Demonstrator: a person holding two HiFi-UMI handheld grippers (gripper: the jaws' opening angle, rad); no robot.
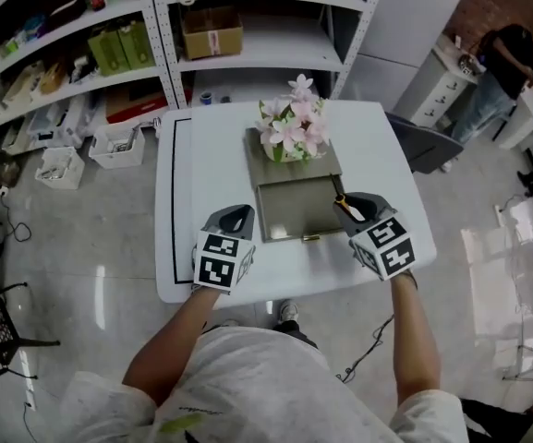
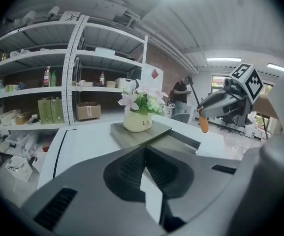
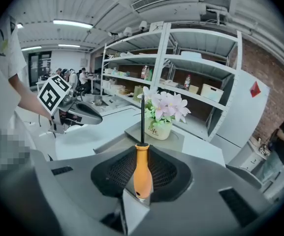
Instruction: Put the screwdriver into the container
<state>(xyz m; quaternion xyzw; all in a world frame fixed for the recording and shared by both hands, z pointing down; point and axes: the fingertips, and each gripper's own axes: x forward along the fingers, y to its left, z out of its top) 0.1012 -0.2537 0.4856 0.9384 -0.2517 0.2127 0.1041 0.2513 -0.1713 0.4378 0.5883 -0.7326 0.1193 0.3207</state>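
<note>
A screwdriver (image 3: 142, 168) with an orange handle and a dark shaft is clamped between the jaws of my right gripper (image 3: 142, 154), its shaft pointing away from me. In the head view this gripper (image 1: 354, 206) hovers over the right rim of the shallow grey container (image 1: 294, 212) in the middle of the white table. The left gripper view shows the handle (image 2: 204, 124) hanging above the container (image 2: 173, 141). My left gripper (image 1: 234, 218) rests at the container's left side, jaws together, empty.
A pot of pink flowers (image 1: 292, 132) stands on the grey lid at the container's far end. Metal shelves (image 1: 201, 26) with boxes rise behind the table. A grey chair (image 1: 423, 146) is at the table's right; a person (image 1: 502, 63) stands far right.
</note>
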